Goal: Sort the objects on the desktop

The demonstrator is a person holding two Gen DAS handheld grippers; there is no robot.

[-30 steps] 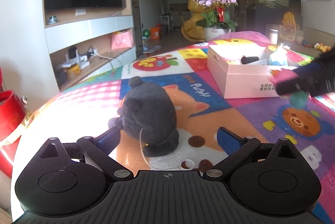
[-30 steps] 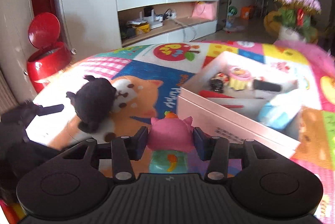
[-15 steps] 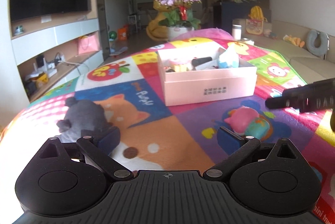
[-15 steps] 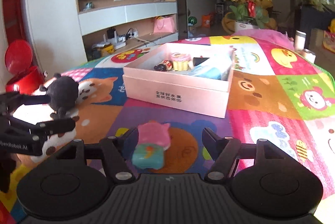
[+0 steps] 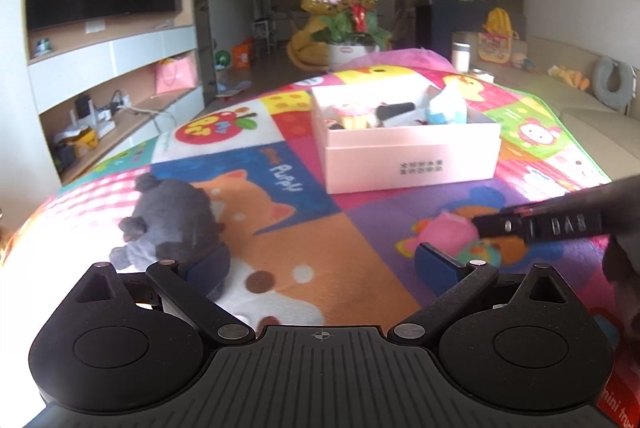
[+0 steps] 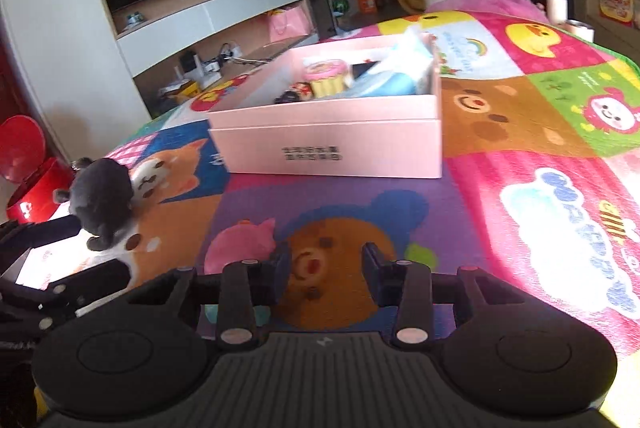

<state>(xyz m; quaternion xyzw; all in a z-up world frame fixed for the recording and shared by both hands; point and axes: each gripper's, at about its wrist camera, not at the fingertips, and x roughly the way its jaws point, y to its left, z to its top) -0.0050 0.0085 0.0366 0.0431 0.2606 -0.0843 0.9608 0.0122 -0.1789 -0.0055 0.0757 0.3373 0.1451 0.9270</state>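
Observation:
A pink and teal squishy toy (image 6: 240, 244) lies on the colourful play mat (image 6: 520, 188), just outside the left finger of my right gripper (image 6: 326, 268). Those jaws are closing with nothing between them. In the left wrist view the same toy (image 5: 452, 232) is partly hidden behind a right gripper finger (image 5: 540, 226). My left gripper (image 5: 322, 264) is open and empty above the mat, and a dark grey plush (image 5: 172, 220) lies just beyond its left finger. The pink box (image 5: 408, 152) stands further back, holding a cupcake toy (image 6: 324, 78) and a blue pack (image 6: 384, 80).
A red pedal bin (image 6: 24, 180) stands off the mat's left edge. A TV cabinet (image 5: 112, 68) lines the left wall. A potted orchid (image 5: 352, 24) sits beyond the far end. A beige sofa (image 5: 592, 108) runs along the right.
The right gripper held the pink toy a second ago, let it go onto the mat, and now sits to its right with narrower jaws. The left view swung right, then slightly back.

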